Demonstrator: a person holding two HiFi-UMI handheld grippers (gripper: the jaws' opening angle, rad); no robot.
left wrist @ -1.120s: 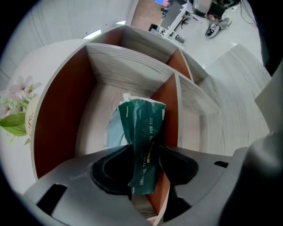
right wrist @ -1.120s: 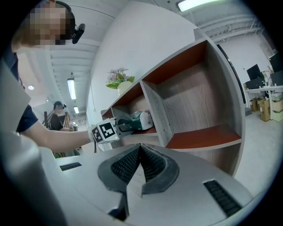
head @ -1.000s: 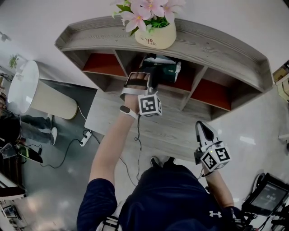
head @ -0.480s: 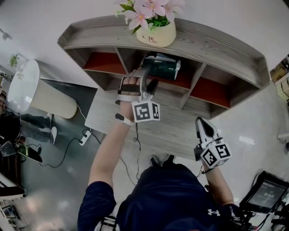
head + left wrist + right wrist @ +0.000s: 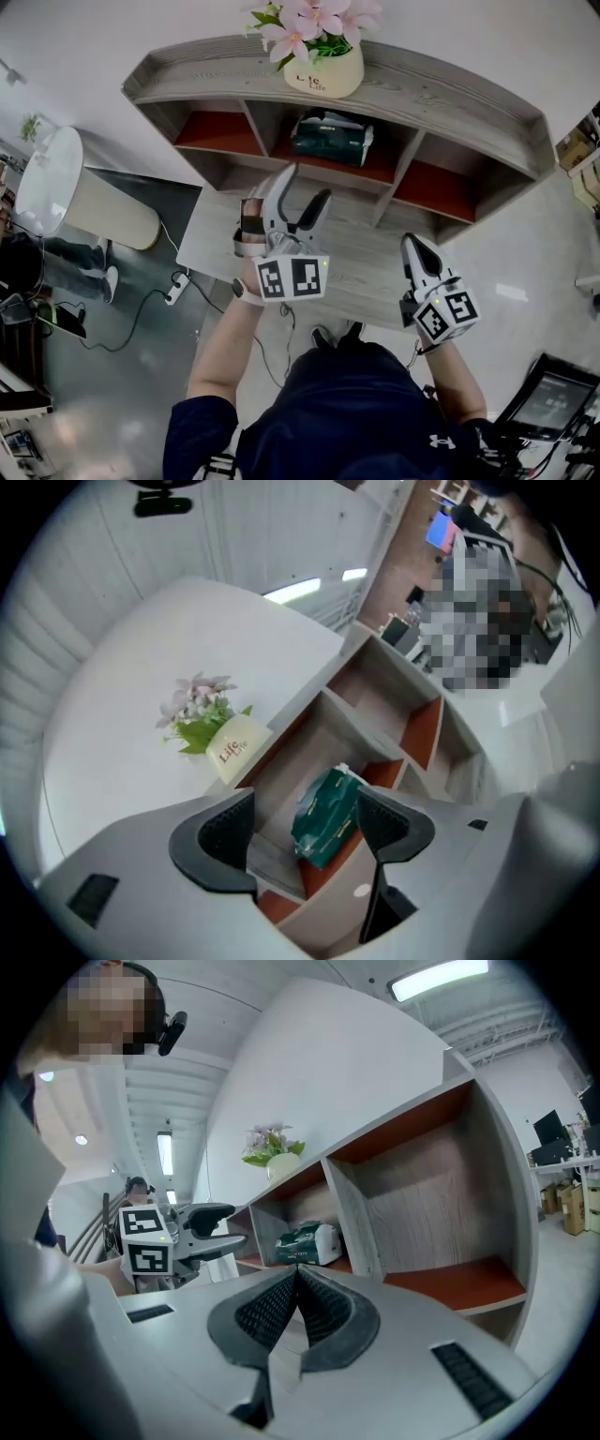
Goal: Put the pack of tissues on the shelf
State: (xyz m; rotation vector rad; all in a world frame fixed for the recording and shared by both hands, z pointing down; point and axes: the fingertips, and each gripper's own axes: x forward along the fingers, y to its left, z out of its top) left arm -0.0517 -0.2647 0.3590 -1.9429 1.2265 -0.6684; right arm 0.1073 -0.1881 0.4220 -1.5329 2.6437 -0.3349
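Tissue pack (image 5: 333,139) left in shelf (image 5: 450,94) middle bay, left tool (image 5: 307,184) opened, pulled back empty, right tool (image 5: 413,246) closed

**Outer compartments free, middle one taken**

The shelf (image 5: 450,94) opens toward the near side in three compartments. The left compartment (image 5: 214,131) and the right compartment (image 5: 441,192) are free across their red floors, each walled from the middle by an upright divider (image 5: 255,125). The pack of tissues (image 5: 330,139) fills much of the middle one. A flower pot (image 5: 323,73) blocks the top board above it. The lower board (image 5: 375,262) on the near side gives open passage. On the floor at left stand a white round-topped stand (image 5: 56,187) and a cable (image 5: 141,319).
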